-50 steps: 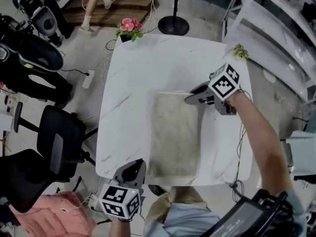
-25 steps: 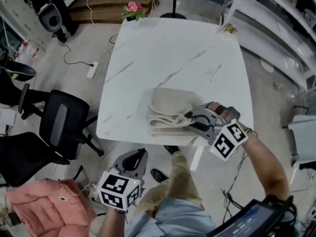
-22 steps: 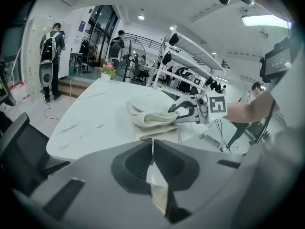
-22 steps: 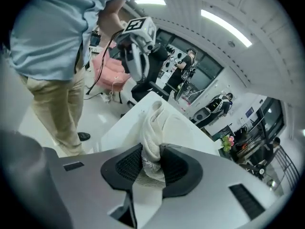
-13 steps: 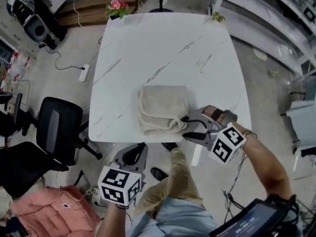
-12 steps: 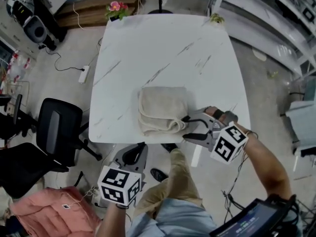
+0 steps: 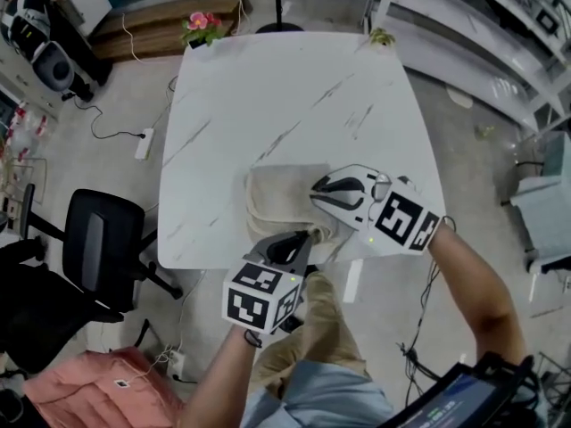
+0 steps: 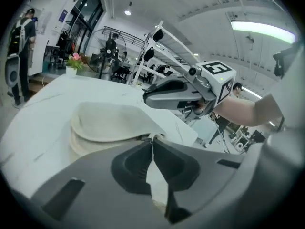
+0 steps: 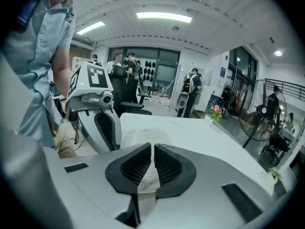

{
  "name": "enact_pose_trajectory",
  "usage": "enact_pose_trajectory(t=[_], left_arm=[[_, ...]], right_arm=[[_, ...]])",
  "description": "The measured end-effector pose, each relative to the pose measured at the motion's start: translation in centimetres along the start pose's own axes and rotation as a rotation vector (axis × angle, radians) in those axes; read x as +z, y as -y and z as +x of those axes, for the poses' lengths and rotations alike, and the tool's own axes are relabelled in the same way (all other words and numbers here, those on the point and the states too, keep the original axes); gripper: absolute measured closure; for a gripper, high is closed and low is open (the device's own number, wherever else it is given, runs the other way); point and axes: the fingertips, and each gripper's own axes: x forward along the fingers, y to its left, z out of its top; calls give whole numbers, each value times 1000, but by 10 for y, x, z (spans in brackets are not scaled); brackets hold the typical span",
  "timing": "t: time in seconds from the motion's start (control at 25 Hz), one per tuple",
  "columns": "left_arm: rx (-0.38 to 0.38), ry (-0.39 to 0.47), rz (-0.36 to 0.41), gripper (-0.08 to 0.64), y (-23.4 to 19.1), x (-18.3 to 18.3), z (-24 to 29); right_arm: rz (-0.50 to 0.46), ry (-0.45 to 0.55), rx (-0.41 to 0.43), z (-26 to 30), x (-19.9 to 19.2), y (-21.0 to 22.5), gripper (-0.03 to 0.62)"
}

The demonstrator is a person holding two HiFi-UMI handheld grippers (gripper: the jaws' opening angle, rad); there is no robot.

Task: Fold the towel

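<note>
Nearest the person, the grey left gripper (image 7: 303, 237), topped by its black-and-white marker cube, reaches over the near edge of the white, grey-veined square table (image 7: 268, 87). Its jaws are pressed together, and their tips lie at the near hem of the beige terry towel (image 7: 272, 194). The towel lies folded into a thick, roughly square bundle just inside the table's near edge, with its layers showing along the near side. Just beyond, the pale grey right gripper (image 7: 314, 193) comes in from the right over the towel's right part. Its jaws have just been closing and are clamped on a fold of the towel's cloth. On the floor to the left of the table stands a black office chair (image 7: 98, 243). At the table's far left corner sit pink flowers (image 7: 201, 25) in a pot.
</note>
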Motion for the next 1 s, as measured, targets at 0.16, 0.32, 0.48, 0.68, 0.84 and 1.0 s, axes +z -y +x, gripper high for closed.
enact_pose_trajectory(t=[0.16, 0.32, 0.48, 0.68, 0.84, 1.0], left_arm=[[-24, -93, 15, 546, 11, -24, 25], [-23, -109, 1, 546, 8, -36, 27], [-8, -120, 5, 546, 7, -41, 26], [-8, -147, 40, 546, 9, -54, 21], [-3, -145, 101, 546, 13, -57, -10], [33, -21, 110, 548, -2, -29, -45]], right_arm=[[30, -73, 70, 9, -21, -20, 569], [59, -114, 125, 18, -29, -41, 571], [68, -194, 268, 19, -44, -74, 577], [3, -286, 357, 13, -73, -107, 577], [51, -221, 348, 2, -60, -106, 577], [103, -99, 206, 0, -26, -85, 577]])
